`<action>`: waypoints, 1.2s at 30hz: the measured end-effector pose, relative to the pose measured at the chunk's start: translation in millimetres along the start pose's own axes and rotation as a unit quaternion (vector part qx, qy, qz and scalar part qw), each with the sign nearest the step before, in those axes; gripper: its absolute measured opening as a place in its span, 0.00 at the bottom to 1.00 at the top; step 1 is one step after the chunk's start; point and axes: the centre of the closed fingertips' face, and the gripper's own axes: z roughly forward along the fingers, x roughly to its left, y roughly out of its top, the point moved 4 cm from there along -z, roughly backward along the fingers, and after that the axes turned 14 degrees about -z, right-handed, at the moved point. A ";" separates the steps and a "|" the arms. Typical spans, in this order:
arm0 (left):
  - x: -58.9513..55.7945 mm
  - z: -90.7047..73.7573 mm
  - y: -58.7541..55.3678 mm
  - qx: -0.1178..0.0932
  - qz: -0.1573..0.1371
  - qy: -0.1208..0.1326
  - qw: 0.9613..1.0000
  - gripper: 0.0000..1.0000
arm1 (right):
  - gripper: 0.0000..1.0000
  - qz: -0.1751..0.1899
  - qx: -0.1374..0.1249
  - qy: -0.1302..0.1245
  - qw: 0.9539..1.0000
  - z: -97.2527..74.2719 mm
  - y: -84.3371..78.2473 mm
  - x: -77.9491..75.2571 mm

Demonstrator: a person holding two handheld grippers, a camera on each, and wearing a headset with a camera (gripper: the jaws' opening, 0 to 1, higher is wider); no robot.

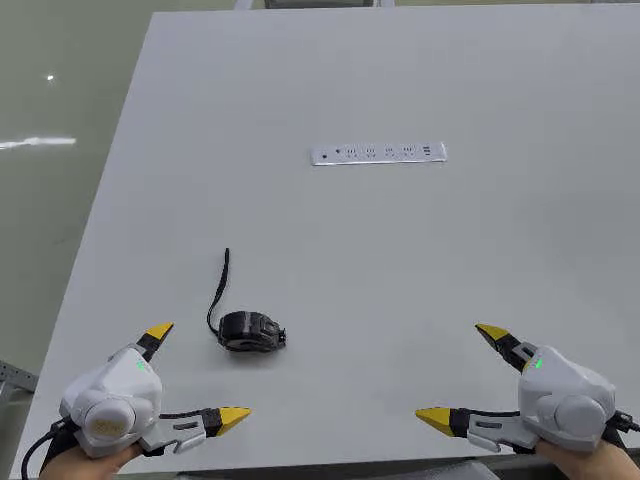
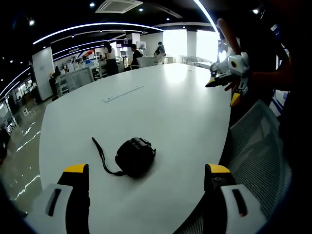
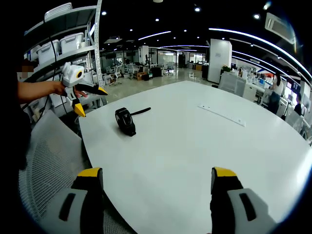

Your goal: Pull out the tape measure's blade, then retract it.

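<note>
The left hand-held gripper (image 1: 197, 372) and right hand-held gripper (image 1: 461, 373) hover, jaws spread apart, at the near edge of the white surface (image 1: 380, 250), apparently poised for the black tape measure (image 1: 250, 331) lying untouched, blade retracted, just beyond the left one.

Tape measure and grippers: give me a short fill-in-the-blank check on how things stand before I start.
1. The tape measure lies on the white table, nearer the ____ gripper.
2. The left gripper and the right gripper both have their jaws ____.
3. The power strip lies ____ from the person than the tape measure does.
Missing words: left; open; farther.
</note>
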 end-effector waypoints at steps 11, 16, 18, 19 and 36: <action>2.7 2.1 1.7 0.010 0.013 -0.006 1.000 0.94 | 0.90 -0.017 -0.002 0.013 1.000 0.6 0.8 -2.5; 4.1 7.2 4.0 0.022 0.036 -0.014 0.999 0.89 | 0.87 -0.029 -0.005 0.023 0.999 2.4 1.1 -4.3; 5.5 9.6 4.5 0.028 0.044 -0.019 0.998 0.88 | 0.86 -0.032 -0.007 0.027 0.999 3.6 1.4 -5.2; 6.7 11.2 4.6 0.033 0.051 -0.020 0.998 0.88 | 0.86 -0.035 -0.008 0.030 0.999 4.4 1.3 -5.7; 17.0 32.6 5.7 0.085 0.111 -0.046 0.989 0.76 | 0.76 -0.067 -0.009 0.068 0.995 18.8 4.2 -7.1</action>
